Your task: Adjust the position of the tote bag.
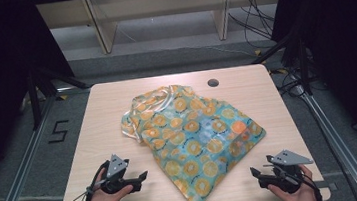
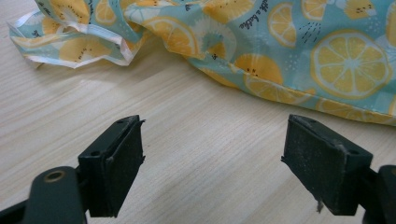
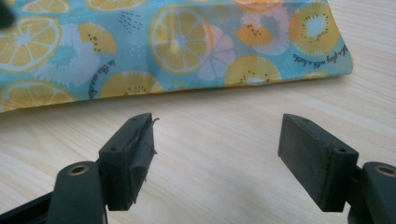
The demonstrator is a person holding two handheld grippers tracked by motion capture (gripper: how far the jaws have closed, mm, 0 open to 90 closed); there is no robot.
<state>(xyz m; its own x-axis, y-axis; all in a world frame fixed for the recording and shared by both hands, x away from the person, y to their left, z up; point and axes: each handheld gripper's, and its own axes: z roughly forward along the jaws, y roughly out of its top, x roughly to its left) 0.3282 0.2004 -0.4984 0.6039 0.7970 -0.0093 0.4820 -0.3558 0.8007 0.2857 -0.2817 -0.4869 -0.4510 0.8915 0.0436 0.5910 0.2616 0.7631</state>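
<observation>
Fruit-print shirt (image 1: 193, 139) lies crumpled mid-worktop (image 1: 245, 81). Both the left gripper (image 1: 142, 177) and right gripper (image 1: 255, 173) gape empty beside it; the gripper views catch tiny lettering, probably unreadable from above.

A pale wooden desk (image 1: 103, 118) with rounded corners carries a single shirt (image 1: 195, 139), turquoise with orange and lemon slices printed on it. The shirt lies crumpled across the middle of the desk, its hem corner near the front edge. A round cable hole (image 1: 213, 82) sits in the desk just behind the shirt.
</observation>
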